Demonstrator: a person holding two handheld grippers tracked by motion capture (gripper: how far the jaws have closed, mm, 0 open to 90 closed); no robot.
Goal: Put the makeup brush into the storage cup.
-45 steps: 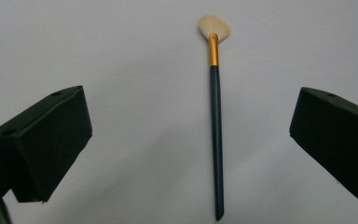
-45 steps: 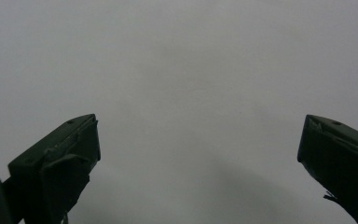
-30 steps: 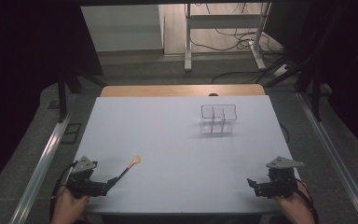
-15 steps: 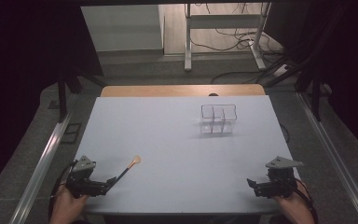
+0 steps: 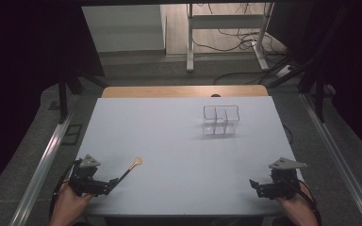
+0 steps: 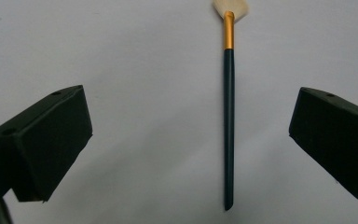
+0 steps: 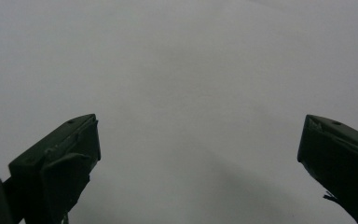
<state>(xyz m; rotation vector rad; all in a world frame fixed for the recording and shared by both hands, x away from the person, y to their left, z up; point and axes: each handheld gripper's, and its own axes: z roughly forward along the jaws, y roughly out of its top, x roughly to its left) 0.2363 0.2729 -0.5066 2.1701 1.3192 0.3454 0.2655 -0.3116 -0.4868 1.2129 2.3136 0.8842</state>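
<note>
Brush point(image 6: 229, 130) lies flat between wide left tongs point(image 6: 191, 140), bristles pointing away; right tongs point(image 7: 198, 154) wide, seemingly empty.

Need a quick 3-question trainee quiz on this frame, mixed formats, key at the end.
1. True or false: the left gripper has its jaws shut on the brush.
2. Which end of the brush points away from the left gripper? A) the pale bristle tip B) the dark handle end C) neither, it lies crosswise
3. Fill in: the clear wire-edged organizer stands on the white table nearer the ____ gripper's side.

Key:
1. False. The jaws stand wide apart, with the brush lying on the table between them.
2. A.
3. Right. The right gripper is open too.
</note>
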